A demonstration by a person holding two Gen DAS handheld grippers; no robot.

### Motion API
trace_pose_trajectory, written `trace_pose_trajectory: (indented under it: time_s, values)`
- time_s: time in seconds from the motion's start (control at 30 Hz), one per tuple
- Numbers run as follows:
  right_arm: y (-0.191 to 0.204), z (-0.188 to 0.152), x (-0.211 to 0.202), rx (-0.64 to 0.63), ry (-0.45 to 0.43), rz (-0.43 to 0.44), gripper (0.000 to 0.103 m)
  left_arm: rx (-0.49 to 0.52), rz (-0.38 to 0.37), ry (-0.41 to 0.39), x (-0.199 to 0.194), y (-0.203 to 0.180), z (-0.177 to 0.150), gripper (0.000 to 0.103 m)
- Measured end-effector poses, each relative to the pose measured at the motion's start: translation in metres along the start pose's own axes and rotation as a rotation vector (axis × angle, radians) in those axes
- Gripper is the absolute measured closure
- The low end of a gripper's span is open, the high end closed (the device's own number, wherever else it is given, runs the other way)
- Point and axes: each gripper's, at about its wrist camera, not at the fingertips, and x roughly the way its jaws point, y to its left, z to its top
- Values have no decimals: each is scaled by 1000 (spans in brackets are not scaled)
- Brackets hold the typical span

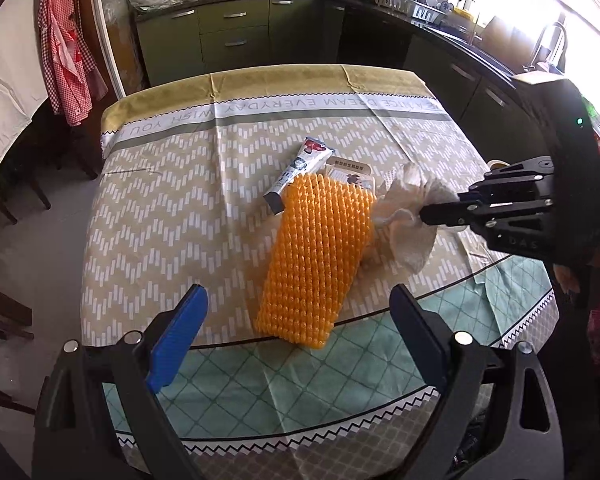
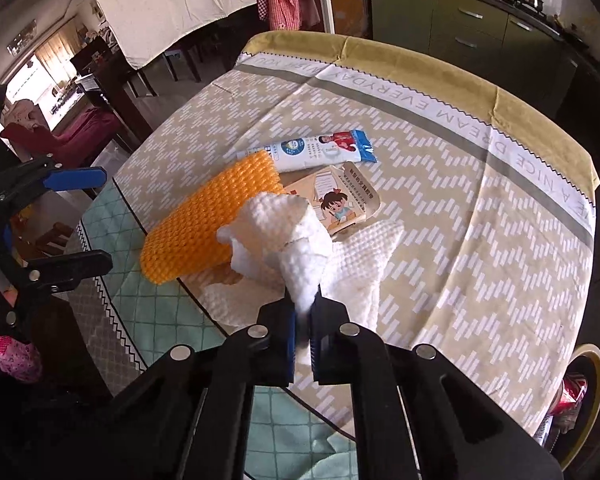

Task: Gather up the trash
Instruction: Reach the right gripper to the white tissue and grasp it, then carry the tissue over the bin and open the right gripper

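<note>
The right hand-held gripper (image 2: 302,320) is pinching a crumpled white paper towel (image 2: 284,236) between its blue-padded fingers, the wad bunched and rising just ahead of the fingertips while a flatter part of the same towelling trails down onto the tabletop (image 2: 480,240) to the right of the grip. Beyond the towel, ahead of this gripper and slightly left, lies an orange foam net sleeve (image 2: 204,220), and past it a white-and-blue snack wrapper (image 2: 312,152) with a printed cardboard card (image 2: 340,200) showing a cartoon girl tucked beside it; the towel looks to overlap the card's near edge, and the sleeve covers one end of the wrapper. The left hand-held gripper (image 1: 296,336) hangs spread wide and empty, with the near end of the orange sleeve between and just ahead of its fingertips. The step in hand seems to be lifting the towel away. To do it well, the pinch should stay firm and the lift go straight up until the trailing sheet clears the card and sleeve, so nothing is dragged toward the table's edge. A yellow-rimmed bin (image 2: 580,400) shows low to the right of this gripper, likely the destination, though its opening is mostly hidden.
</note>
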Motion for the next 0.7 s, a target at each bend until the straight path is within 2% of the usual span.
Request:
trace_pose_trajectory:
  time_s: [0.17,0.33,0.53,0.7]
  values:
    - [-20,-12,-55,46,-96,-32,97,15,-7,0,0,-7,0,15]
    - [-54,-37,-112,121,-171,-134,97,27,-17,1,3,-15,1,15]
    - [-129,-81,-160,296,-175,-318,97,55,-42,1,8,-31,3,15]
    - [-206,-129,-174,473,-141,-402,97,86,-57,7,13,-48,5,15]
